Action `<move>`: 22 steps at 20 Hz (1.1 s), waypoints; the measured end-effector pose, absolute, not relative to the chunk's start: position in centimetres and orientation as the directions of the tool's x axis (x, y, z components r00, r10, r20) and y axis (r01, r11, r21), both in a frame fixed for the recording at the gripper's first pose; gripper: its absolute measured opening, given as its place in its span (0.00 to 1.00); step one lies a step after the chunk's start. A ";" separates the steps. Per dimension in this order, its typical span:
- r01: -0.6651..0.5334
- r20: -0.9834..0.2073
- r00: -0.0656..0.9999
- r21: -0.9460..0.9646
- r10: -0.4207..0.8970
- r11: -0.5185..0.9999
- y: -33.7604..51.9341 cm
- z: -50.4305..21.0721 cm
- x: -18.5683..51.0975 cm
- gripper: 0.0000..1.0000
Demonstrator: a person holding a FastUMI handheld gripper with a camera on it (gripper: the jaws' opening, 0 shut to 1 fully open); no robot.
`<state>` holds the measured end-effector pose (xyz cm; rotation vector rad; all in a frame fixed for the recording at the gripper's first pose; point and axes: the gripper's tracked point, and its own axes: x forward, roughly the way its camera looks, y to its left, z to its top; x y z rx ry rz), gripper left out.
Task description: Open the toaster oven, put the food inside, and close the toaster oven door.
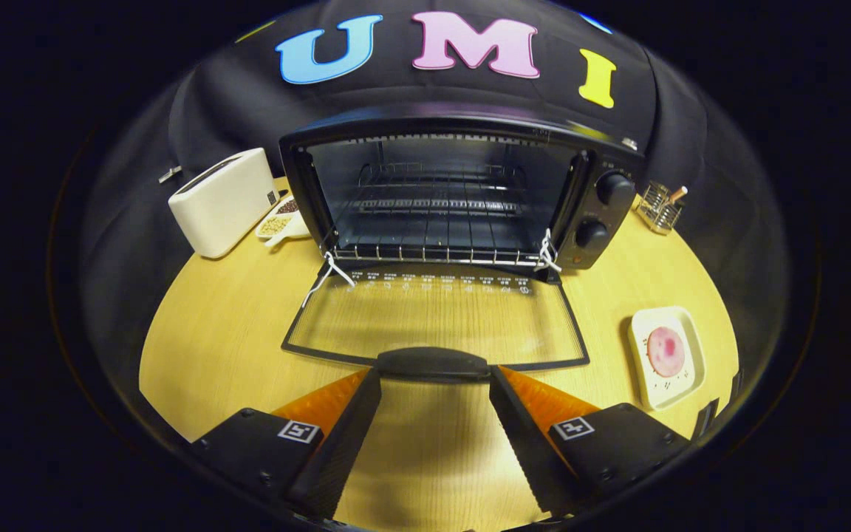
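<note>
We see our tongs (pixel 433 380) released, tips flanking the dark handle (pixel 433 362) of the black toaster oven's (pixel 462 192) lowered glass door (pixel 433 321); bare wooden bench (pixel 211 332) lies alongside.

dark object (pixel 708 417) beside plate: cut off, unidentifiable | wire holder (pixel 660 207) contents: too small | toaster oven (pixel 462 196) door print: unreadable

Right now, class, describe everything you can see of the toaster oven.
The toaster oven is a black box at the table's back. Its glass door lies fully open, flat toward the gripper, handle just ahead of the open fingers. Inside sit wire racks; two knobs are at its right; white cords tie both hinges.
</note>
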<state>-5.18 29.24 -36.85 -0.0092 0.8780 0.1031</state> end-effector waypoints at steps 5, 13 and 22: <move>-0.142 -0.734 0.663 0.070 0.147 0.987 27.6 -33.9 -4.9 0.98; -0.160 -0.577 0.790 0.132 0.207 0.978 20.2 -24.6 -3.2 0.99; -0.185 -0.727 0.643 0.155 0.239 0.970 4.0 -28.5 -5.1 0.99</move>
